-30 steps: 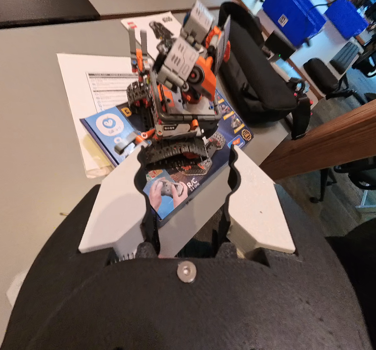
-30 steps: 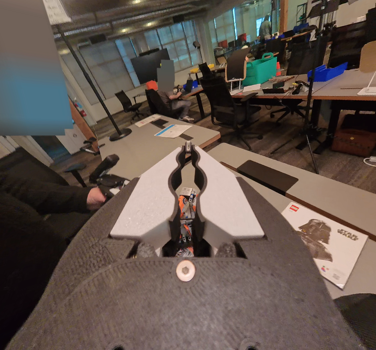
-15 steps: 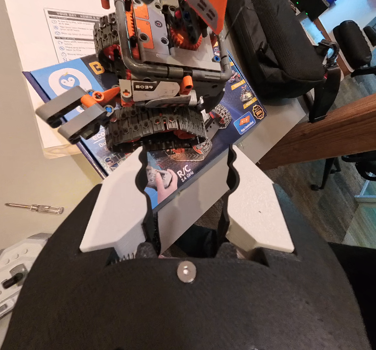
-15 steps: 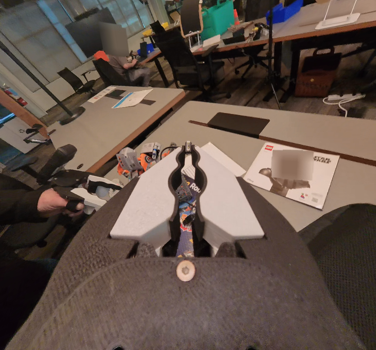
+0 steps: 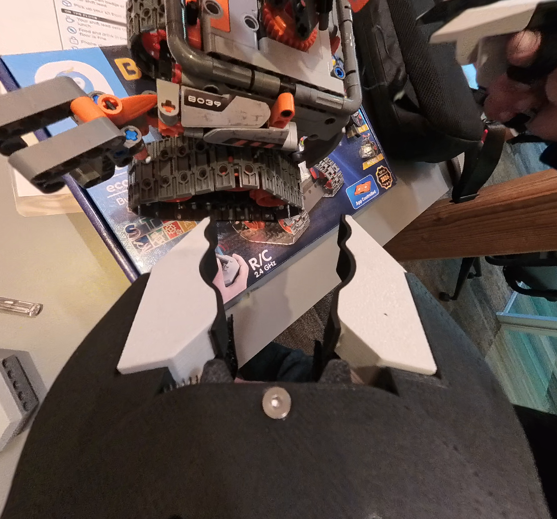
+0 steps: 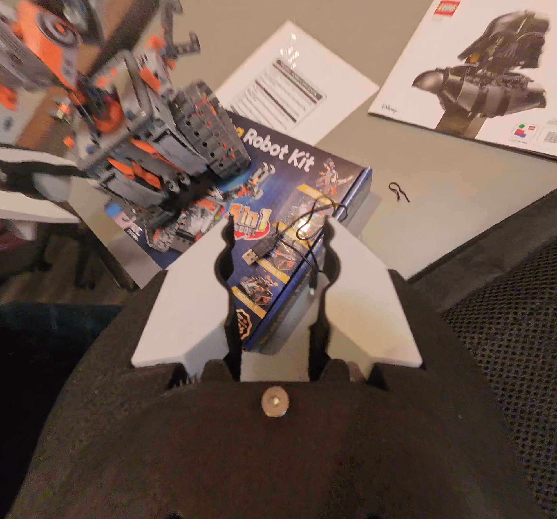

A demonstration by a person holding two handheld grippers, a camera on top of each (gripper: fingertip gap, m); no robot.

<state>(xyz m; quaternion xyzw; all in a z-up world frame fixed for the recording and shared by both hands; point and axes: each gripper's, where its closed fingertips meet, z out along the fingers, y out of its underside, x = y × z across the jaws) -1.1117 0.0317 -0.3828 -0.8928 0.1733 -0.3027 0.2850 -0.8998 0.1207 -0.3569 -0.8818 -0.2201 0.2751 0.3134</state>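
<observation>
A grey and orange brick-built tracked robot (image 5: 241, 88) stands on a blue kit box (image 5: 331, 200) at the table's edge. My left gripper (image 5: 275, 224) is open, its fingertips just short of the robot's near track, touching nothing. My right gripper (image 6: 278, 224) is open and empty above the same box (image 6: 277, 155), with a black USB cable (image 6: 259, 253) lying on the box between its fingers. The robot (image 6: 135, 127) is blurred at that view's left. The right gripper (image 5: 482, 13), held by a hand, also shows at the left wrist view's upper right.
A black bag (image 5: 422, 97) lies beyond the box. A printed sheet (image 6: 298, 94) and a booklet with a dark helmet picture (image 6: 482, 67) lie on the grey table (image 6: 452, 203). A small black clip (image 6: 398, 191), a screwdriver (image 5: 18, 308) and a wooden beam (image 5: 482, 212) are nearby.
My left gripper has moved close up to the robot's track. My right gripper has tipped down from the room toward the table and box, and has gone from shut to open.
</observation>
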